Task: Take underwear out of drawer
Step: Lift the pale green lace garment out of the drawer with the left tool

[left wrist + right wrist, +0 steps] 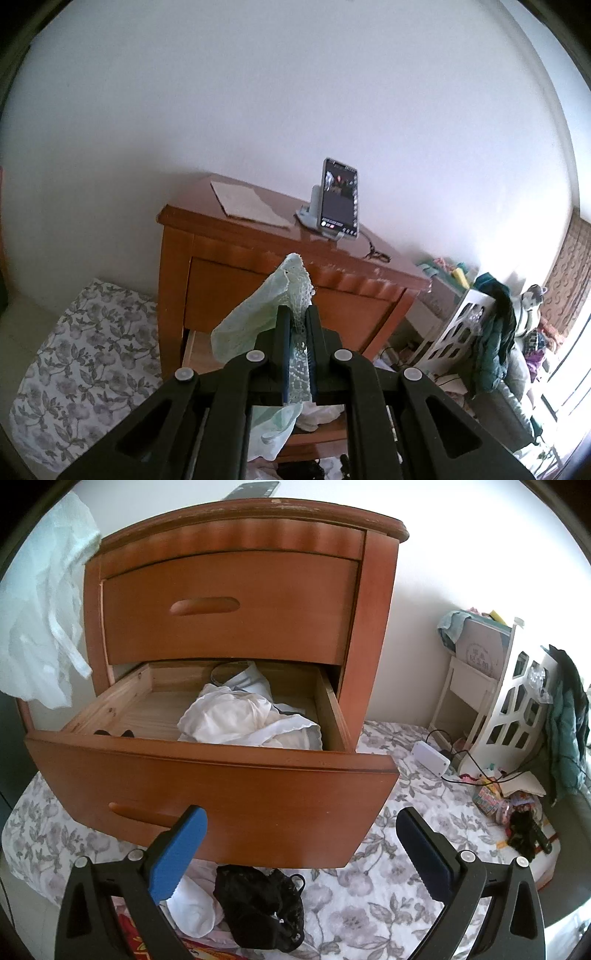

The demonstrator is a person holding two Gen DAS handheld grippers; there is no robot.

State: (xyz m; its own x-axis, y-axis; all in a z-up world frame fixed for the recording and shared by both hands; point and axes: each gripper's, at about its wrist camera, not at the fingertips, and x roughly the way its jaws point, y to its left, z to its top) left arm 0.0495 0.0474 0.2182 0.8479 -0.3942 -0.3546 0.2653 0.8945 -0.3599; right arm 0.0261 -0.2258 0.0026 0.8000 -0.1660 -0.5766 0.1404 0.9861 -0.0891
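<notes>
left gripper (pixel 298 314) clamped on pale green lace underwear (pixel 255 314), right gripper (pixel 301 830) jaws apart, empty, before open lower drawer (pixel 207 775) holding white underwear (pixel 236 716), phone (pixel 339 199) screen text unreadable

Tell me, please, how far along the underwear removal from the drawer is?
Done: a black pair and a white piece lie on the floral sheet below the open lower drawer. In hand: the left gripper is shut on a pale green pair, lifted clear. Left: white garments in the drawer; the right gripper is open, empty.
</notes>
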